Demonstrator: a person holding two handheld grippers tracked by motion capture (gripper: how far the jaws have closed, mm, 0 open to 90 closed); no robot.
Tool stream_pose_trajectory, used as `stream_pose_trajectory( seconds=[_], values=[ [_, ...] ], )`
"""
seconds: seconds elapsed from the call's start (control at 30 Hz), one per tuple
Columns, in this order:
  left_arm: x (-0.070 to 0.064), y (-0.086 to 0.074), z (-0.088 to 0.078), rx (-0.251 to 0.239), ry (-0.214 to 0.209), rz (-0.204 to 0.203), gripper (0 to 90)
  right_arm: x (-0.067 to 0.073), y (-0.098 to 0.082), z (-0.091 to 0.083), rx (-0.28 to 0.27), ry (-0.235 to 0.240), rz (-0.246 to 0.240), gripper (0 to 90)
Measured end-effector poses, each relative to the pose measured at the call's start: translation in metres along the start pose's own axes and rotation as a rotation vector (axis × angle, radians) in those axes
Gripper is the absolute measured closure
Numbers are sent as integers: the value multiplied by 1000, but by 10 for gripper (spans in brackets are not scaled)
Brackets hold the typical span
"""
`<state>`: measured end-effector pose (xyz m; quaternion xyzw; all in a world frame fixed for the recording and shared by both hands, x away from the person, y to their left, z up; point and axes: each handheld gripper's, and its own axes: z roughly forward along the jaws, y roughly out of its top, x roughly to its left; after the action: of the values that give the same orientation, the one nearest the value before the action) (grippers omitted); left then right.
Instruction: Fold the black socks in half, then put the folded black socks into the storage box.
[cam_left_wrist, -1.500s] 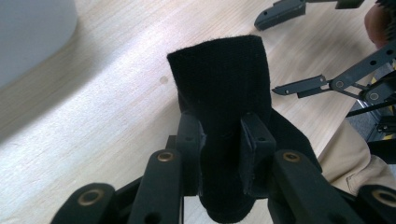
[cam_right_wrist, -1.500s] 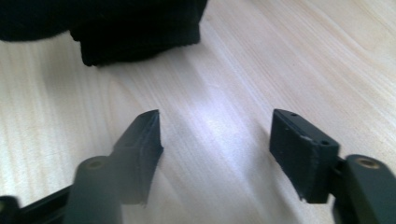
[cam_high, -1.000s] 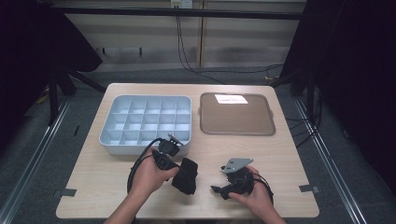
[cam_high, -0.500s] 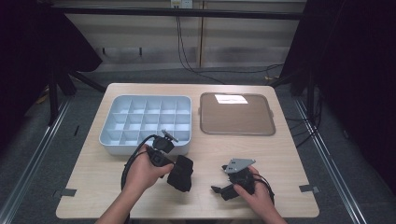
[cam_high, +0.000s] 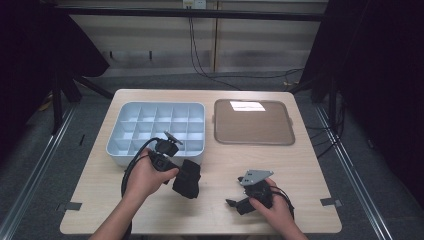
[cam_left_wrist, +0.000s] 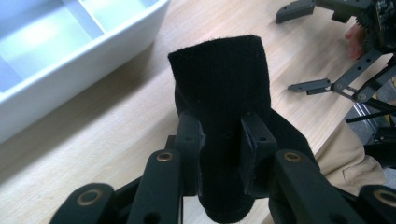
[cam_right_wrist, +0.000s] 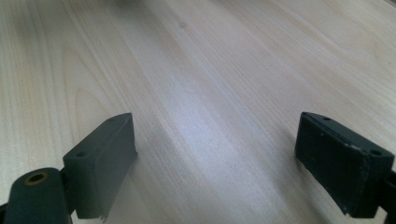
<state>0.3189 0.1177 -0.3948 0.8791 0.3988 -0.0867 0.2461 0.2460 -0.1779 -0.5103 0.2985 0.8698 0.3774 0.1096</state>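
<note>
A black folded cloth (cam_high: 188, 180) hangs just above the wooden table in front of the compartment tray. My left gripper (cam_high: 177, 173) is shut on it. In the left gripper view the jaws pinch the cloth (cam_left_wrist: 219, 79) across its lower half, and its top edge stands free above my left gripper (cam_left_wrist: 221, 136). My right gripper (cam_high: 234, 204) lies low at the front right of the table, open, with bare wood between its fingers. Its jaws have just been opening. They stand wide apart with nothing in my right gripper (cam_right_wrist: 215, 158).
A white compartment tray (cam_high: 155, 105) sits at the back left, its front wall close behind the cloth. A brown flat tray (cam_high: 253, 131) with a white slip (cam_high: 247, 106) lies at the back right. The left gripper view catches the right gripper (cam_left_wrist: 290, 50) farther off.
My left hand has lifted the cloth a little and carried it left, toward the compartment tray. The right hand has stayed in place.
</note>
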Motion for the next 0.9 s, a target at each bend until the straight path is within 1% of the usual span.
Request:
stream_pose_trajectory(
  seconds=[0.17,0.2,0.27,0.3,0.37,0.4,0.47,0.5,0.67,0.87,0.9],
  values=[
    [5,2,-6,5,5,-6,721,0,0,0,0,-3,0,117],
    [6,2,-8,0,7,-11,721,0,0,0,0,-3,0,117],
    [7,2,-10,-1,7,-8,721,0,0,0,0,-3,0,117],
    [9,2,-14,-5,9,-13,721,0,0,0,0,-3,2,117],
    [11,2,-19,-13,17,-16,721,0,0,0,0,-3,0,117],
    [11,2,-19,-13,17,-16,721,0,0,0,0,-3,0,117],
    [13,1,-23,-17,15,-25,721,0,-1,-1,0,-2,-2,117],
    [15,1,-26,-13,16,-24,721,1,-1,-1,-4,-1,-1,117],
    [19,1,-31,-21,20,-36,721,0,-1,-1,-5,-1,-3,117],
    [25,4,-41,-28,29,-43,721,1,-1,-1,-7,-2,-3,117],
    [27,5,-45,-32,32,-45,720,1,-1,-1,-7,-2,-3,117]
  ],
)
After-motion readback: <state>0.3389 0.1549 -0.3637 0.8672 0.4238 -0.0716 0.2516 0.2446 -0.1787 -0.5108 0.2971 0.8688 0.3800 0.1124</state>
